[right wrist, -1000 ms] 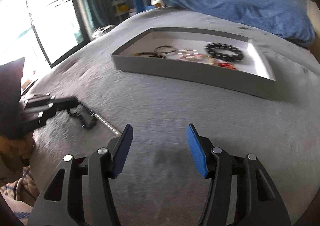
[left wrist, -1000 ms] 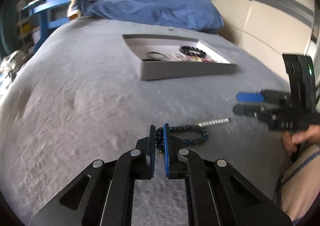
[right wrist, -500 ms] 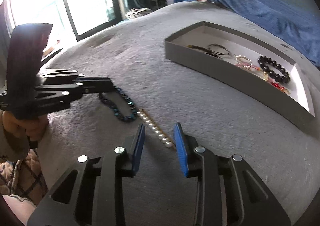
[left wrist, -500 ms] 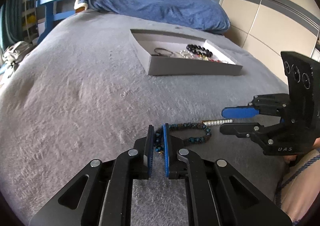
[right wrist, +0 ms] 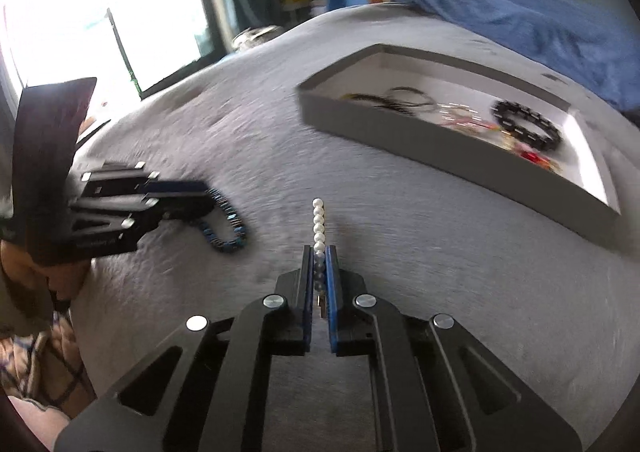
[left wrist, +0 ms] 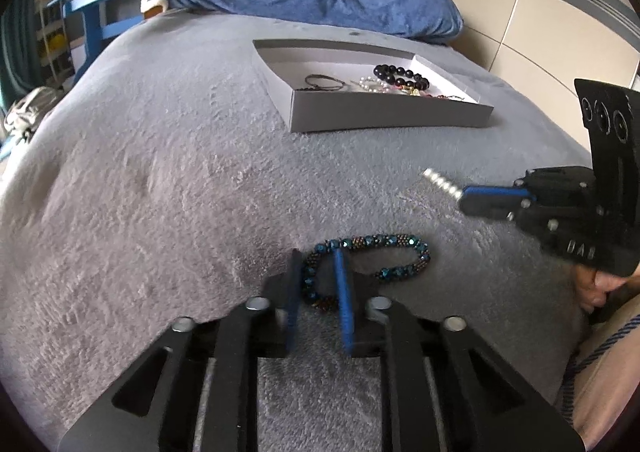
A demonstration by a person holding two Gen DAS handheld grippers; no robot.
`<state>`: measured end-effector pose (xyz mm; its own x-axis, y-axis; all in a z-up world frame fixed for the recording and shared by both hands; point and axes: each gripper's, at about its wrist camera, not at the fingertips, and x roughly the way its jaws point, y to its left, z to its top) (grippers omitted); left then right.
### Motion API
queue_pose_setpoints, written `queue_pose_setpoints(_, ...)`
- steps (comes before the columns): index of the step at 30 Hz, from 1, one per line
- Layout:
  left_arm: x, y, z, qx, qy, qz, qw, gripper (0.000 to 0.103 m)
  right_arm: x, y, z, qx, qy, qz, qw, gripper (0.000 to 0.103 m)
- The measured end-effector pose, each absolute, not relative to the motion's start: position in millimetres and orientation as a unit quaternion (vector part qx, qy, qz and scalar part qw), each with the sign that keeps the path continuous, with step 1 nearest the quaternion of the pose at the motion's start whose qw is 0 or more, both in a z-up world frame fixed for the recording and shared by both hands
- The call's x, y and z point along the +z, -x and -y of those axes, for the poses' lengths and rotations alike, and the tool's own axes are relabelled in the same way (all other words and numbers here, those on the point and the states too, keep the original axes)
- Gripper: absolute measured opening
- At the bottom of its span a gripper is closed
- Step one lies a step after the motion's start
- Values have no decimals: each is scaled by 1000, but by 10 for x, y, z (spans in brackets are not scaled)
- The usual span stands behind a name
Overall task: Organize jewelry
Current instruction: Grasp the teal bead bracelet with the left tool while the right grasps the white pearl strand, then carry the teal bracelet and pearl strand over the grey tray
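Jaws of right gripper (right wrist: pixel 319 252) are clamped on a pearl strand (right wrist: pixel 318 220), lifted off the bed (left wrist: pixel 160 172). Left gripper (left wrist: pixel 316 280) jaws are parted w/ a gap, straddling one end of the blue beaded bracelet (left wrist: pixel 372 256), which lies on the bed; not gripping it. Box (left wrist: pixel 384 118) further up the bed already holds several pcs incl. a black bead bracelet (right wrist: pixel 526 124). Judged roughly mid-task: pearls and blue bracelet not yet boxed. Writing: approx. "DAS" on the right gripper's body, blurred.
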<state>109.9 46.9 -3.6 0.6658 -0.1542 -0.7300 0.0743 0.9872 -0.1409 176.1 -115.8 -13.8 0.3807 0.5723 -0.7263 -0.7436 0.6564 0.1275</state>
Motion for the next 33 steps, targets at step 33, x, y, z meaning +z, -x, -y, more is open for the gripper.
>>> queue_pose_setpoints(33, 1069, -1402, -234, -105, 15, -293, 950, 8, 161, -2009, 2042, 335, 2, -345, 876, 6)
